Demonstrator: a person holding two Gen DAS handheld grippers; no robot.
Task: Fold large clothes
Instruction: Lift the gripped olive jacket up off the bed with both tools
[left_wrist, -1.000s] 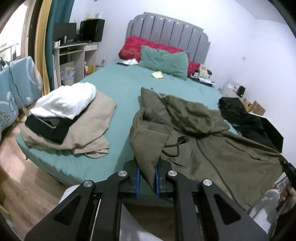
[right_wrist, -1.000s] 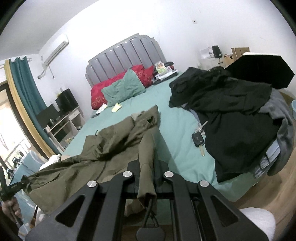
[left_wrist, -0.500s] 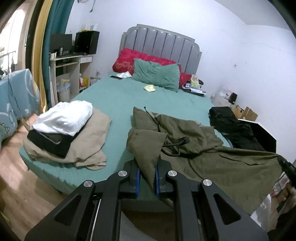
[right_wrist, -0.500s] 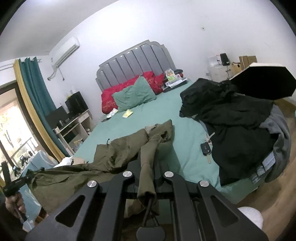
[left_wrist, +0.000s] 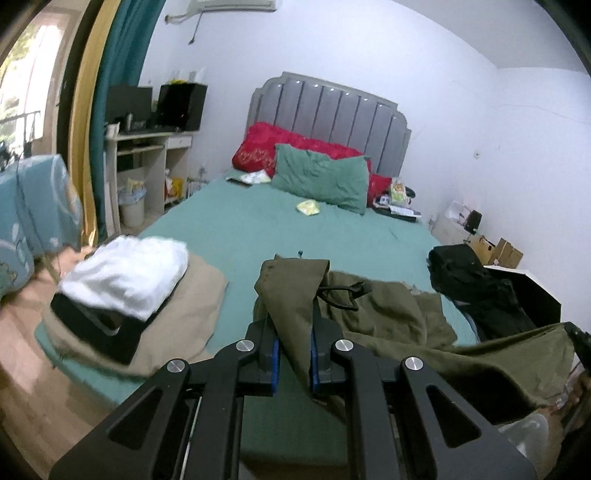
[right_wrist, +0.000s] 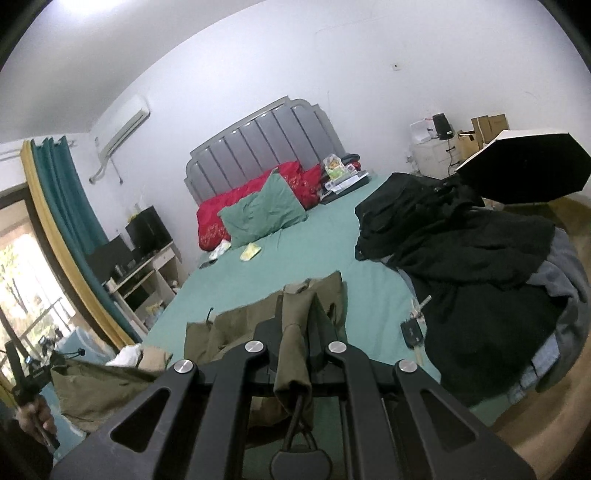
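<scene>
The left gripper (left_wrist: 293, 354), at lower centre of its view, pinches a fold of the olive coat (left_wrist: 391, 317) between blue pads (left_wrist: 274, 360). The right gripper (right_wrist: 293, 354), lower centre of its own view, clamps another edge of the coat, a black cord (right_wrist: 297, 424) dangling below. The coat hangs between them, its rest draped on the green bed (left_wrist: 236, 229). A folded pile (left_wrist: 125, 280) sits at left; black clothes (right_wrist: 472, 266) lie at right beside a key (right_wrist: 412, 330).
</scene>
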